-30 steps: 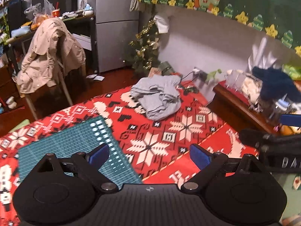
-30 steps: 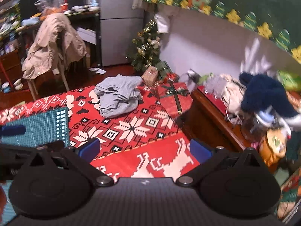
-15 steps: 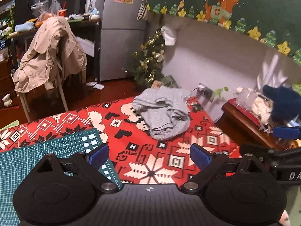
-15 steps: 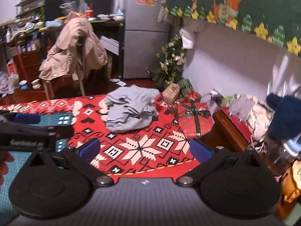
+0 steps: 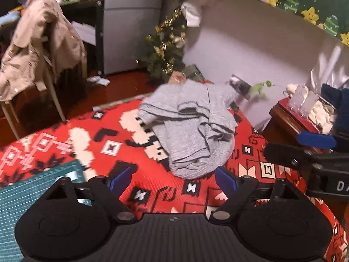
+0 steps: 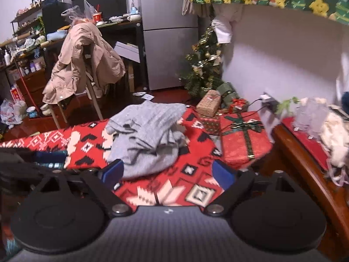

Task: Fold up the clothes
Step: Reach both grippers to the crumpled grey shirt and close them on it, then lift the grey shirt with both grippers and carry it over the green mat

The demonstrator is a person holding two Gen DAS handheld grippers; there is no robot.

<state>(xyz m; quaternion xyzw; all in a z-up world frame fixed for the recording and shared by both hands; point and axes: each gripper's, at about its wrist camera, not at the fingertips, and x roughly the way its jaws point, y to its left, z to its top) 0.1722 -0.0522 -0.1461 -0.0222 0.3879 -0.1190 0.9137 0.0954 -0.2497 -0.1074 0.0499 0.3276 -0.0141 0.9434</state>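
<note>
A crumpled grey garment (image 5: 192,128) lies in a heap at the far end of the red patterned tablecloth (image 5: 87,139); it also shows in the right wrist view (image 6: 146,139). My left gripper (image 5: 173,180) is open and empty, its blue pads just short of the heap's near edge. My right gripper (image 6: 168,172) is open and empty, also just short of the heap, and it shows at the right of the left wrist view (image 5: 305,150).
A green cutting mat (image 5: 32,192) lies on the table at near left. A chair with a beige jacket (image 6: 85,65) stands beyond the table. Wrapped gift boxes (image 6: 244,139), a small Christmas tree (image 6: 202,65) and a wooden side table (image 6: 305,152) are to the right.
Both grippers have moved forward toward the grey garment, which now looms larger and sits right in front of the open fingers. Both stay open.
</note>
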